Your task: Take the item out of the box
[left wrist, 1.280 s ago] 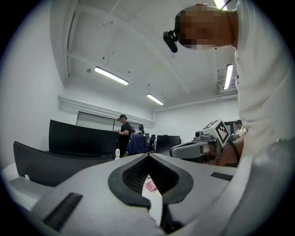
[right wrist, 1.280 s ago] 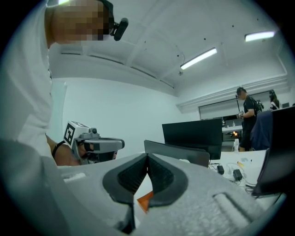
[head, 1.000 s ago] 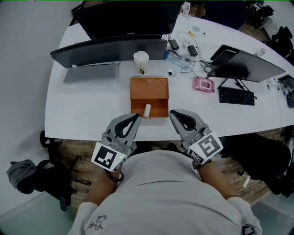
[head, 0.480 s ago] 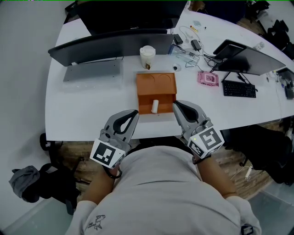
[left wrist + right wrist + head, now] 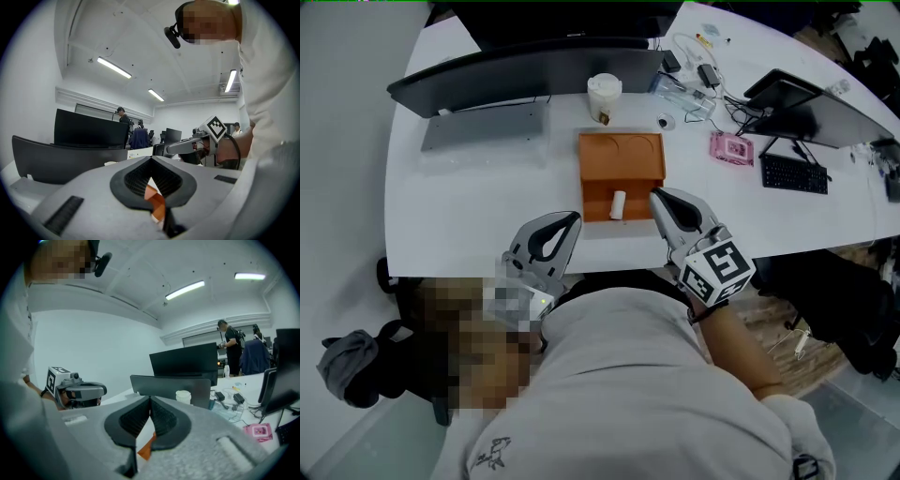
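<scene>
An open orange box [image 5: 622, 175] lies on the white table [image 5: 469, 211], its lid [image 5: 621, 155] folded back toward the monitors. A small white cylinder [image 5: 618, 203] lies inside its near compartment. My left gripper [image 5: 574, 218] hovers at the table's near edge, left of the box, jaws tips together and empty. My right gripper [image 5: 655, 194] sits just right of the box's near corner, also shut with nothing held. Through each gripper's own view a sliver of orange box [image 5: 156, 200] [image 5: 146, 448] shows below the closed tips.
Two dark monitors [image 5: 525, 70] stand at the back left, a paper cup [image 5: 604, 97] behind the box. Cables and adapters [image 5: 694, 75], a pink packet [image 5: 731, 147], a keyboard [image 5: 796, 174] and another tilted monitor [image 5: 816, 108] lie to the right. People stand in the room's background.
Both grippers have edged forward toward the box, the right one coming up beside its near right corner. The head camera has shifted, and the box sits slightly farther right in view.
</scene>
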`<state>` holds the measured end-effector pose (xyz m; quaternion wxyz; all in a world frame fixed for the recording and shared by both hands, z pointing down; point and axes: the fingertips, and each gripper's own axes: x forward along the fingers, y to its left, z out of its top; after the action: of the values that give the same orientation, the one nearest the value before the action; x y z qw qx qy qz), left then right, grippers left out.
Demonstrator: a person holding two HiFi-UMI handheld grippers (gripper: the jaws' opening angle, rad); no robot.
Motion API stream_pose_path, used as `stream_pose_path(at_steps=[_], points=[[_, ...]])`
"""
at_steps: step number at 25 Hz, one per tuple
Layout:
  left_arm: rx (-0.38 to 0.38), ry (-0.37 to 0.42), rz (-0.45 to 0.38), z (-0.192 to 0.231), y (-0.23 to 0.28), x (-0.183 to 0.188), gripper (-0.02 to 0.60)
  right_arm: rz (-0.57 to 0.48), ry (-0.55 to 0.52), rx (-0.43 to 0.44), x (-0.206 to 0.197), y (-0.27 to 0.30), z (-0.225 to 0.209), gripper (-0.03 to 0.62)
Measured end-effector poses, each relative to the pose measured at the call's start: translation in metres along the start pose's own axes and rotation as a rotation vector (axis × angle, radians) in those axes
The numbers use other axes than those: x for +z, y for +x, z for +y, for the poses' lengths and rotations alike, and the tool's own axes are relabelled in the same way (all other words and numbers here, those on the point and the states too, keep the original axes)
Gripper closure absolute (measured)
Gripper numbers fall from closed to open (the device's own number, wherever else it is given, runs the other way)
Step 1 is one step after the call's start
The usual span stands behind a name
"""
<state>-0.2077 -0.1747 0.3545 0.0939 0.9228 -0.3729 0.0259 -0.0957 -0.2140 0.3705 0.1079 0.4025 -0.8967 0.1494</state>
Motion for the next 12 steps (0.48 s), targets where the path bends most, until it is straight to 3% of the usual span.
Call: stream_pose_path(at_steps=[6,12], points=[[0.029,-0.027,0.04,0.018,0.01,-0.019,0.583,0.115,0.091,0.001,-0.04,0.027,-0.019,0.588],[0.035,-0.041,0.088,0.037,0.026,-0.052,0.583,0.229,0.181,-0.002,-0.076,0.053,-0.036,0.537]])
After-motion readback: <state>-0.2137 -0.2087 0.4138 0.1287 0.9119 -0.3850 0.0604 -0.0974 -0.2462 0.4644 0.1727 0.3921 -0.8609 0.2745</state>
